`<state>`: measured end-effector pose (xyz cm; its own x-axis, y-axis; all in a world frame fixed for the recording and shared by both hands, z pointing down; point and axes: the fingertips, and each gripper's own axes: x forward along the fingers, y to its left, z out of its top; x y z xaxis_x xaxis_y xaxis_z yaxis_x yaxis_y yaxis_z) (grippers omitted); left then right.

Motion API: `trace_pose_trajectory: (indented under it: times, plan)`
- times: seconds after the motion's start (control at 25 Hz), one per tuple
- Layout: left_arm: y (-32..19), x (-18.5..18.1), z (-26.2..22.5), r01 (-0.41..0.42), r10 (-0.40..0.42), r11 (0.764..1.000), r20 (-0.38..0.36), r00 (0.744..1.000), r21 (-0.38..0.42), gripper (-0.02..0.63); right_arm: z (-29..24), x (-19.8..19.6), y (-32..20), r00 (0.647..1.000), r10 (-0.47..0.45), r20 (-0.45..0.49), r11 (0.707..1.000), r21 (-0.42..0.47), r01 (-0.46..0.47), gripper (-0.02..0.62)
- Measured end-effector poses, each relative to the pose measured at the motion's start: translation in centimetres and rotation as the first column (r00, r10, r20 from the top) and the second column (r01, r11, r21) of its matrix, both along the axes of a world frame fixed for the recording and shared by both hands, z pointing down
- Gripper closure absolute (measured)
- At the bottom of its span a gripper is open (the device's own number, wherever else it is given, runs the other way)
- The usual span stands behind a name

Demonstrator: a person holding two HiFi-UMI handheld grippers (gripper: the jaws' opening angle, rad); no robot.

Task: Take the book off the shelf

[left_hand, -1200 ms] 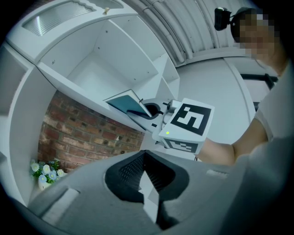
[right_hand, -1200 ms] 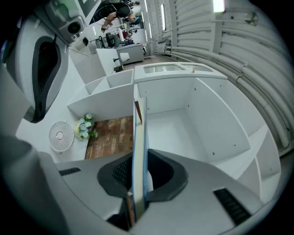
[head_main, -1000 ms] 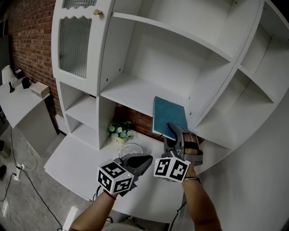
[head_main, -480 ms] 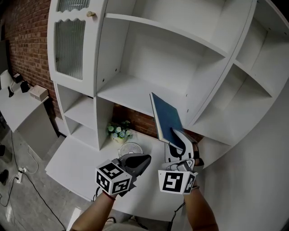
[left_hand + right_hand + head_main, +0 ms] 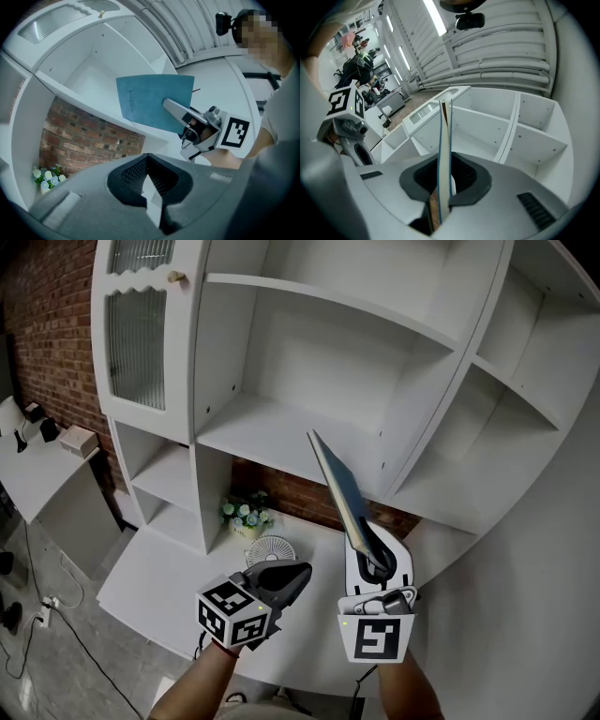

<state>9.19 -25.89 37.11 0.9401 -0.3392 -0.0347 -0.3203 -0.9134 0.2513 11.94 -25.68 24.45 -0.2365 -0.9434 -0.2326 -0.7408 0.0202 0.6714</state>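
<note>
A thin teal book (image 5: pixel 339 486) stands edge-on in the head view, clear of the white shelf board (image 5: pixel 267 432) it came from. My right gripper (image 5: pixel 373 554) is shut on the book's lower end, one finger on each cover. The left gripper view shows the book's (image 5: pixel 150 105) flat teal cover with the right gripper (image 5: pixel 177 110) clamped on its lower corner. In the right gripper view the book (image 5: pixel 444 150) rises upright from between the jaws (image 5: pixel 442 197). My left gripper (image 5: pixel 298 575) hovers low over the desk, to the left of the right one, shut and empty (image 5: pixel 149 180).
The white shelving unit has bare compartments and a ribbed-glass cabinet door (image 5: pixel 136 334) at the upper left. A small pot of flowers (image 5: pixel 244 512) and a round white fan-like object (image 5: pixel 271 551) sit on the white desk (image 5: pixel 159 582) below. A brick wall (image 5: pixel 47 324) lies at the left.
The right gripper has rolled and lifted, turning the book from face-on to edge-on and drawing it away from the shelf. The left gripper has stayed put.
</note>
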Motion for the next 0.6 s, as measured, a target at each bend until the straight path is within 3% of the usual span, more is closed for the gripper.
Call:
trace_pose_trajectory:
  times: [0.16,0.36,0.6]
  plan:
    - [0.5,0.1,-0.2,-0.008,0.008,1.0,0.001,1.0,0.008,0.597,-0.7,0.2,1.6,0.987,-0.05,0.151,0.999,0.006,0.049,0.541]
    - [1.3,0.2,-0.4,-0.018,0.018,1.0,-0.003,1.0,0.02,0.597,-1.3,0.6,3.5,0.955,-0.124,0.268,0.992,0.015,0.125,0.541]
    - [2.3,0.6,-0.1,-0.035,0.035,0.999,0.002,0.999,0.017,0.598,0.4,1.6,4.4,0.873,-0.183,0.453,0.976,-0.024,0.218,0.542]
